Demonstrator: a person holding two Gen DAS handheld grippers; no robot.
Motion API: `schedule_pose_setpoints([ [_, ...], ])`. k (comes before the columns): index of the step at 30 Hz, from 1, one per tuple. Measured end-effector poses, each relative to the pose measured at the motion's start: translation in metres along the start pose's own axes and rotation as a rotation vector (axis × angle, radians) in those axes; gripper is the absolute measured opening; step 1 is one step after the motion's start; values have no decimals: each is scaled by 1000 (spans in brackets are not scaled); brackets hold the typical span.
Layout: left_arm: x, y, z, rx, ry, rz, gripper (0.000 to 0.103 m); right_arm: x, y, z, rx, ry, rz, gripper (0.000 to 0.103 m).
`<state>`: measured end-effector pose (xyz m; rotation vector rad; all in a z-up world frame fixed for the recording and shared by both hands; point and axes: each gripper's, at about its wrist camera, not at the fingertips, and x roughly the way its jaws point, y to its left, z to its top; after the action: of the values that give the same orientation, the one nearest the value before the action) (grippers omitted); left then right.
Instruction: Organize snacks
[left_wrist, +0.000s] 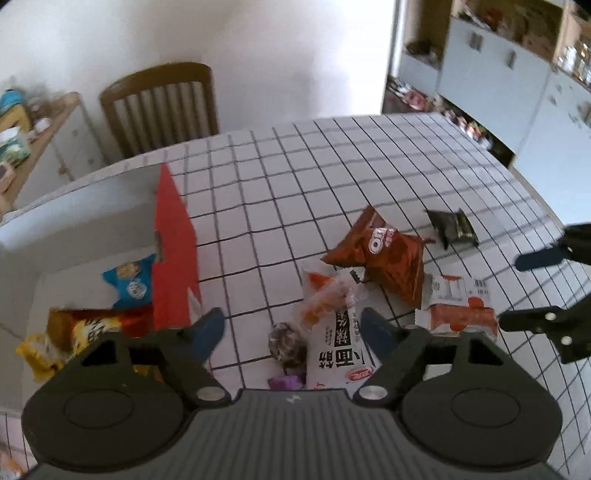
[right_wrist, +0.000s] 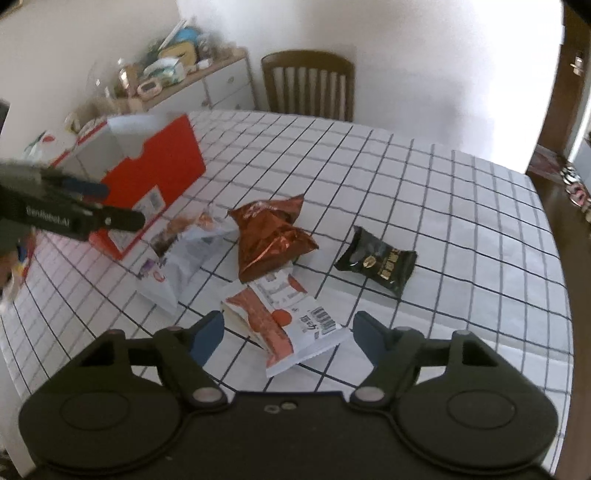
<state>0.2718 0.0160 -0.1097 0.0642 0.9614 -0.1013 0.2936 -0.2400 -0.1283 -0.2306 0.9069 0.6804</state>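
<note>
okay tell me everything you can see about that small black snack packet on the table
The black packet is a small pillow-style pouch of glossy, foil-like film with gold print and crimped ends. It looks sealed and slightly puffed, lying flat and askew on the checked tablecloth. It sits apart from the other snacks, to the right of the crumpled orange-brown bag in the right wrist view. Nothing touches it but the cloth.

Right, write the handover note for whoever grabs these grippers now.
Left gripper: open, nothing held, over the white noodle-snack packet with black lettering.
Right gripper: open, nothing held, over the white-and-orange barcoded packet.
Done: blue packet and yellow-orange packets lie in the red-and-white cardboard box.
Left on the checked tablecloth: those two packets, the crinkled brown foil bag, the small black packet, a round foil-wrapped sweet.
</note>
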Motion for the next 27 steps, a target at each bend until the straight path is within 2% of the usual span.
schedule_pose_setpoints([
  [7,33,-7,8,100,112,-45,48,29,-6,8,-46,59,42,72],
  [10,44,-9,11,135,161,-69,45,37,-11,11,-53,79,83,72],
  [20,62,-10,22,168,226,-178,44,59,-21,17,-68,136,140,74],
  [27,67,-11,27,130,222,-212,20,66,-23,15,-46,150,154,71],
])
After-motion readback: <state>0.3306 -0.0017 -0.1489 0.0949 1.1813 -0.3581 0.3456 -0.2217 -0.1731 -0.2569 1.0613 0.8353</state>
